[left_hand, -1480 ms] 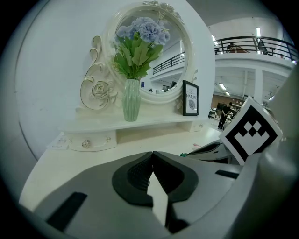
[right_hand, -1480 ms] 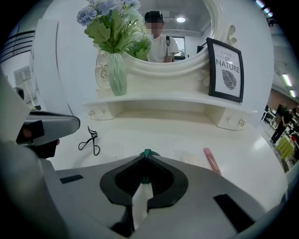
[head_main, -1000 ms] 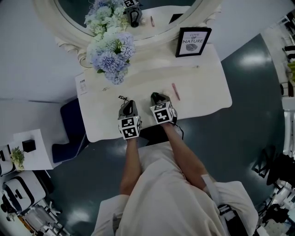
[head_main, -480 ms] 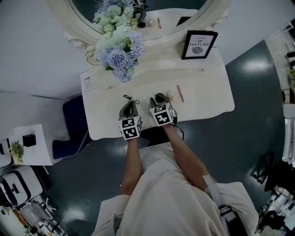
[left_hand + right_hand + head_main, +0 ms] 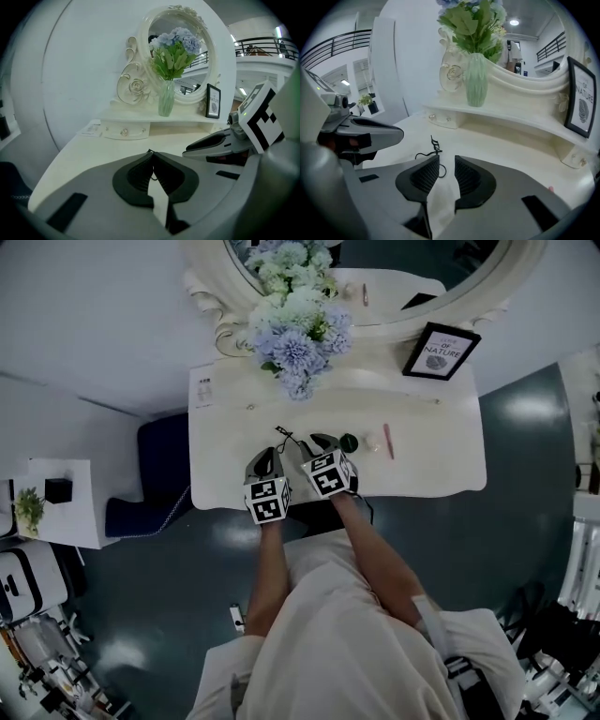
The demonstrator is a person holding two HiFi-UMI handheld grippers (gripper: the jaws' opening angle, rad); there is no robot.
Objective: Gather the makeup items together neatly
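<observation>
Head view showed three makeup items lying close together on the worktop [image 5: 431, 463], right of its middle and between the front and back edges: a dark round pot [image 5: 349, 442], a pale round piece [image 5: 370, 443] just beside it, and a pink pencil [image 5: 388, 441] a little farther right. Both grippers hung over the front edge near the middle, with the pot just to the right of the right one.

The left gripper [image 5: 150, 155] had its jaws closed tip to tip. A thin black wire [image 5: 283, 435] lay at or just past those tips, and I could not tell whether it was pinched or simply lying on the worktop. The right gripper [image 5: 446, 161] stood partly open with nothing between its pads; only bare worktop and a loop of the wire showed through the gap.

As I judged it, this was an approach step: no makeup item was held yet. The next move called for swinging the right gripper toward the dark pot and widening the jaws if the pot proved broader than the gap. The jaws would need to straddle the pot squarely, without nudging the pale piece beside it.
</observation>
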